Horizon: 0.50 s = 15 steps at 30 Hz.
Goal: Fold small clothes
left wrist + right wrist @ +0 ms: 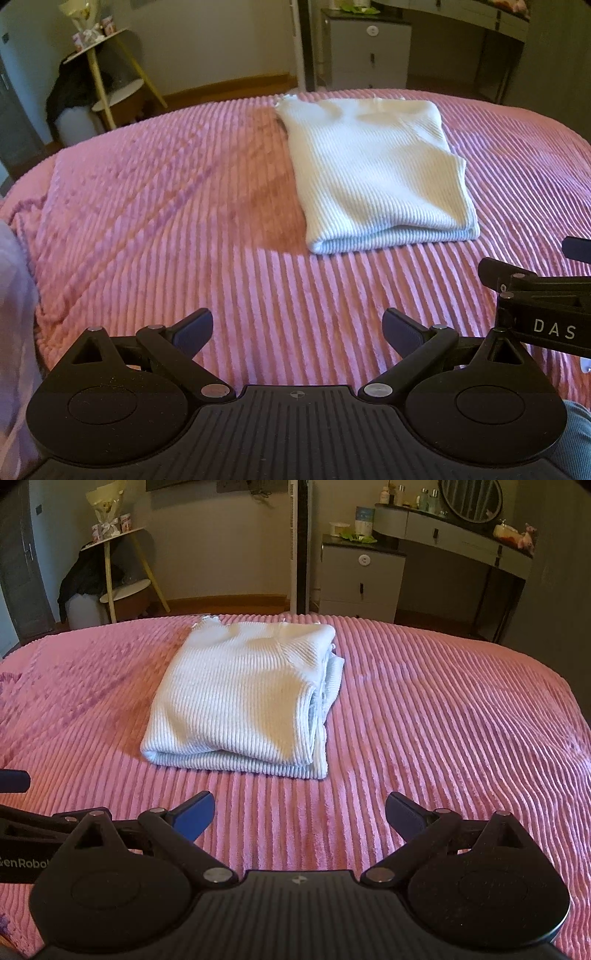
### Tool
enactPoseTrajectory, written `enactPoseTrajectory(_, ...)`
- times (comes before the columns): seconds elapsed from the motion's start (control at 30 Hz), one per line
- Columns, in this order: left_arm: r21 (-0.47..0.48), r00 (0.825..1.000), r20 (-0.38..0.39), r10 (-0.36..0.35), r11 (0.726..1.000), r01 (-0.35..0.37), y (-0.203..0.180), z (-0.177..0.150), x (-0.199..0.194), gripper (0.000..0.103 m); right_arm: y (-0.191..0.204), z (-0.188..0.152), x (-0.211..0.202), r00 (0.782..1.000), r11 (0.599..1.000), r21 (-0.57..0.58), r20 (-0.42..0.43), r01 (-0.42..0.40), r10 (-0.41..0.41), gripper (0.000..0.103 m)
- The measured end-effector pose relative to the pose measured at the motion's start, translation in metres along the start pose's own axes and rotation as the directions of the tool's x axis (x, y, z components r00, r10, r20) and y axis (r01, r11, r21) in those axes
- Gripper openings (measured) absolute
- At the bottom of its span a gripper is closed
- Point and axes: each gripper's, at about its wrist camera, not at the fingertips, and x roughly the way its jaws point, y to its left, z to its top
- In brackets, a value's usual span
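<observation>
white knit top (240, 698) folded into a neat pile, lying on the pink ribbed blanket (443, 738), far side of the bed. left gripper (297, 328) wide open, holding nothing. right gripper (300, 814) wide open too, empty. both low over the blanket, near the pile, not touching.

A pink ribbed blanket (424, 709) covers the bed in the foreground. Beyond it, against the far wall on the left, stands a yellow-legged shelf stand (110, 568) holding a wrapped bouquet (105, 506). To the right are a grey bedside cabinet (360, 578) and a dressing table (454, 535) with an oval mirror (471, 498) and small bottles.
</observation>
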Motion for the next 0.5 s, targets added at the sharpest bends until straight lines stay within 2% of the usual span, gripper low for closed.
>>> enactPoseTrajectory(0.5, -0.010, 1.000, 0.012, 0.001, 1.000, -0.001, 0.0039, 0.0040, -0.0053, 0.101, -0.0044, 0.0010, -0.0023, 1.000, 1.000, 0.025, 0.009, -0.011, 0.011, 0.099)
